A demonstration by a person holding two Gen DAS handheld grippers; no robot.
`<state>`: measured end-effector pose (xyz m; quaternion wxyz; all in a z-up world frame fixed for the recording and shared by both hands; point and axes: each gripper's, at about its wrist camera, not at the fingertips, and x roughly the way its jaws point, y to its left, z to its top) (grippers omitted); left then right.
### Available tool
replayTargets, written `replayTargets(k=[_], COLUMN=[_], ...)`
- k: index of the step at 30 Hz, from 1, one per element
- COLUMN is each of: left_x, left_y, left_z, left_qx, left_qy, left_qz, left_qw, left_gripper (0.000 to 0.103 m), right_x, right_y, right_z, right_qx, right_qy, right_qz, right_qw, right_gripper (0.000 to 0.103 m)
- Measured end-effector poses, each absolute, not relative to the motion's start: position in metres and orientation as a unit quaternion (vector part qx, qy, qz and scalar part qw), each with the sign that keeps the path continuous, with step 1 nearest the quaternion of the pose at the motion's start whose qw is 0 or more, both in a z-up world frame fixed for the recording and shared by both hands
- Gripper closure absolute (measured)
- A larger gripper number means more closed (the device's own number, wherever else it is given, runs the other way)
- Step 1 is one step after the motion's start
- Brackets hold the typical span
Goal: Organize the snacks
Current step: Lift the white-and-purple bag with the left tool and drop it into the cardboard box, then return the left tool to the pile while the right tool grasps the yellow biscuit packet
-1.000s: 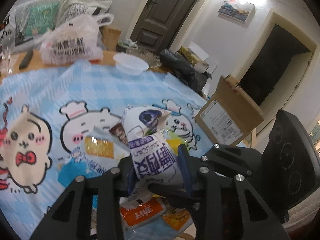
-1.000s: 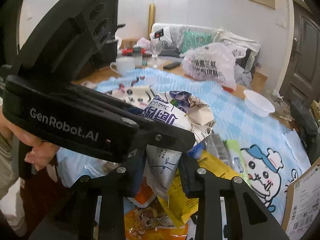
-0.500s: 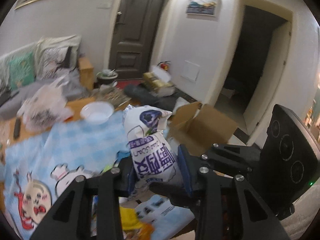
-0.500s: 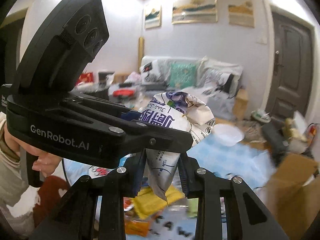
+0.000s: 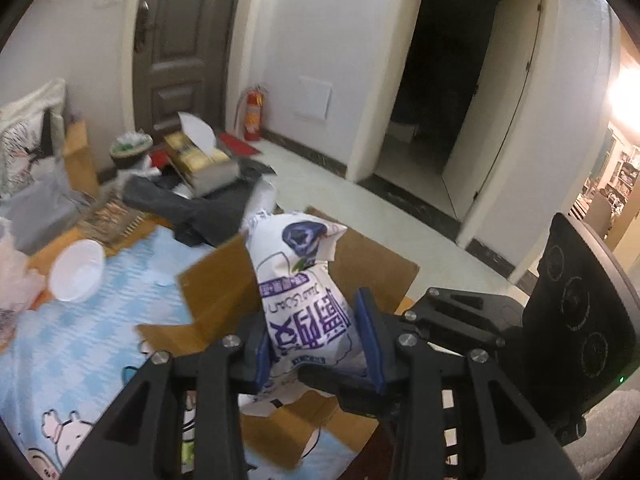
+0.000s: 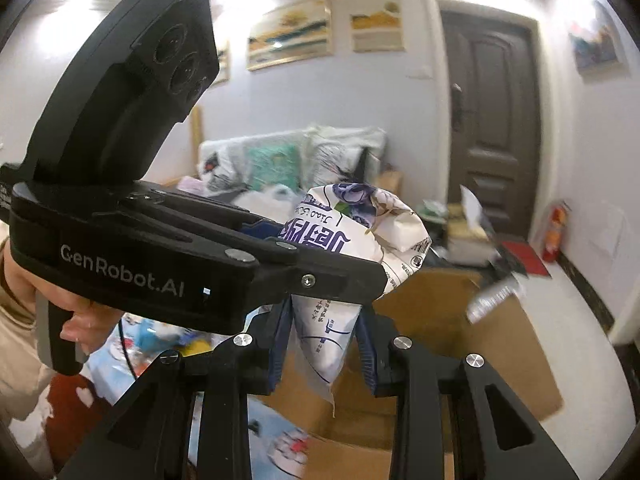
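- A white snack bag [image 5: 308, 304] with purple print is pinched by both grippers and held in the air over an open cardboard box [image 5: 224, 280], at the edge of the table.
- Left gripper [image 5: 318, 344]: the blue pads are pressed against the bag's sides, seen in the left wrist view.
- Right gripper [image 6: 322, 344]: the fingers are closed almost together on the bag's thin lower end; the crumpled top [image 6: 360, 224] sticks out above the left gripper's body [image 6: 168, 248], which crosses the view.
- Writing on the bag: large purple Chinese characters and a cursive Latin line that reads roughly "Jiao Suan"; the exact letters are not legible. A dark blue round picture is printed near the top. Small print lower down cannot be read.
- "GenRobot.AI" is printed in white on the side of the left gripper.
- A hand [image 6: 80, 316] is wrapped around that gripper's handle; only part of it and a beige sleeve are seen at the frame edge.
- The box's inside is mostly hidden behind the bag and the fingers; a label on one flap [image 6: 494, 296] is blurred.
- The blue checked tablecloth [image 5: 80, 320] with cartoon figures is cut off by the frame; a white bowl [image 5: 76, 270] lies on it.
- A red fire extinguisher [image 5: 252, 114] stands by the dark door; its label is too small to read.
- Snacks under the right gripper are blurred colour patches only.
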<state>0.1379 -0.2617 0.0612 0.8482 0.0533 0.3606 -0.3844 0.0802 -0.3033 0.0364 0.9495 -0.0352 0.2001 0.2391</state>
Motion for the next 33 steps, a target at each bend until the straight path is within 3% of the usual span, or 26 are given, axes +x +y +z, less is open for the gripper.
replayTargets(k=[13,18,23,33], left_x=[0.182,0.185,0.179,0.135], left_y=[-0.302,-0.293,-0.284,-0.209], left_z=[-0.001,0.001,0.01,0.075], left_qx=[0.099,0.09,0.095,0.068], left_qy=[0.452,0.448,0.437,0.36], left_qz=[-0.341,-0.339,-0.33,-0.32], left_qw=[0.818,0.822,0.831,0.874], left_gripper=[0.064,0.048,0.047,0.035], right_x=[0.124,0.143,0.138,0.104], right_y=[-0.339,-0.344,-0.349,-0.325], right_z=[-0.026,-0.049,-0.04,0.007], right_qx=[-0.011,-0.01,-0.007,-0.025], right_qy=[0.315,0.348,0.322,0.272], right_qz=[0.218,0.203,0.2,0.207], right_qw=[0.924,0.915,0.925,0.939], right_gripper=[0.074,0.072,0.055,0.054])
